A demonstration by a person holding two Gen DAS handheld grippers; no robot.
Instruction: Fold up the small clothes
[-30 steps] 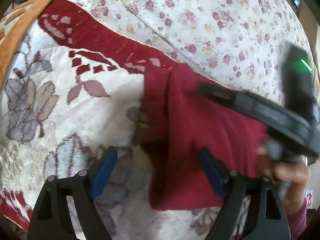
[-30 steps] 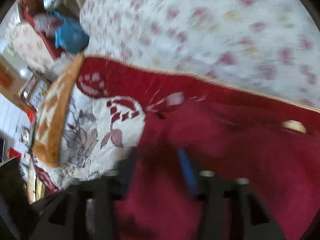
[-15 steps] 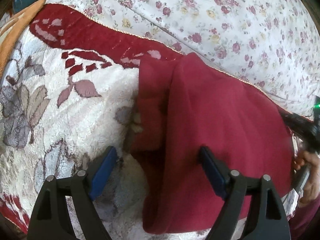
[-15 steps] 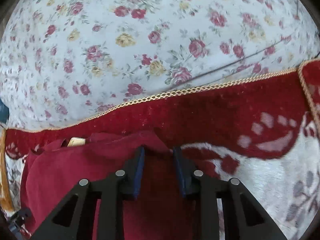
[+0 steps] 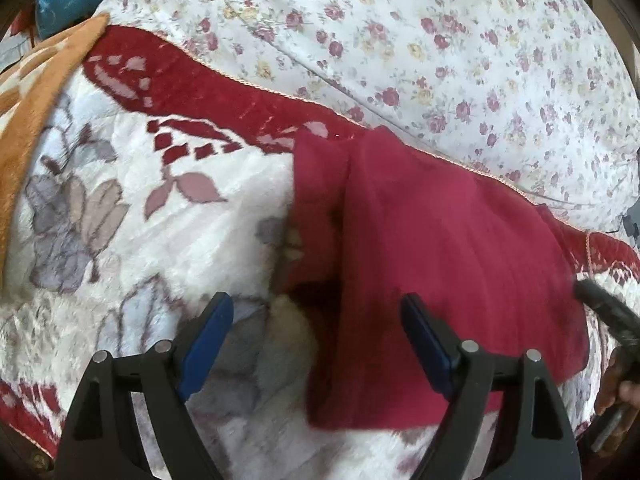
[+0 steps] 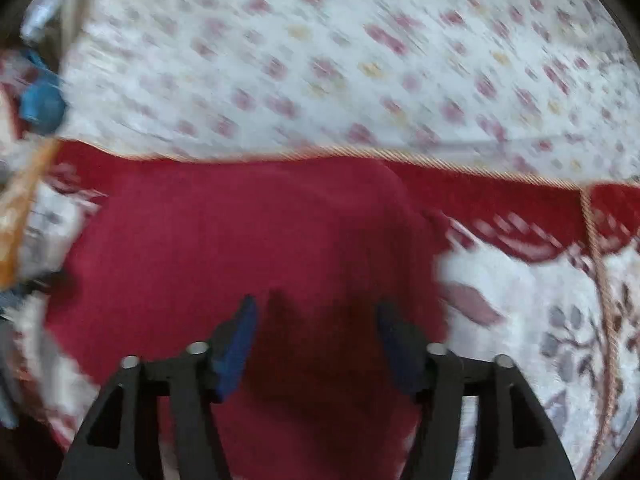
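Observation:
A dark red garment (image 5: pixel 432 240) lies folded on a white and red flowered blanket (image 5: pixel 132 216), its left edge doubled over. My left gripper (image 5: pixel 316 320) hovers open above the garment's near left edge, nothing between its blue pads. The right wrist view is blurred. It shows the same garment (image 6: pixel 240 248) spread below my right gripper (image 6: pixel 316 320), whose jaws are opening wide above the cloth with nothing pinched. A hand with part of the right gripper (image 5: pixel 616 320) shows at the left wrist view's right edge.
Beyond the blanket lies a white sheet with small red roses (image 5: pixel 440 40). An orange patterned cloth (image 5: pixel 36 92) borders the blanket on the left. A blue bag (image 5: pixel 68 0) sits at the far left corner.
The right gripper left the garment's left part, swung to its right end with the jaws narrow, then pulled back and spread them. The garment now lies flat. My left gripper kept still.

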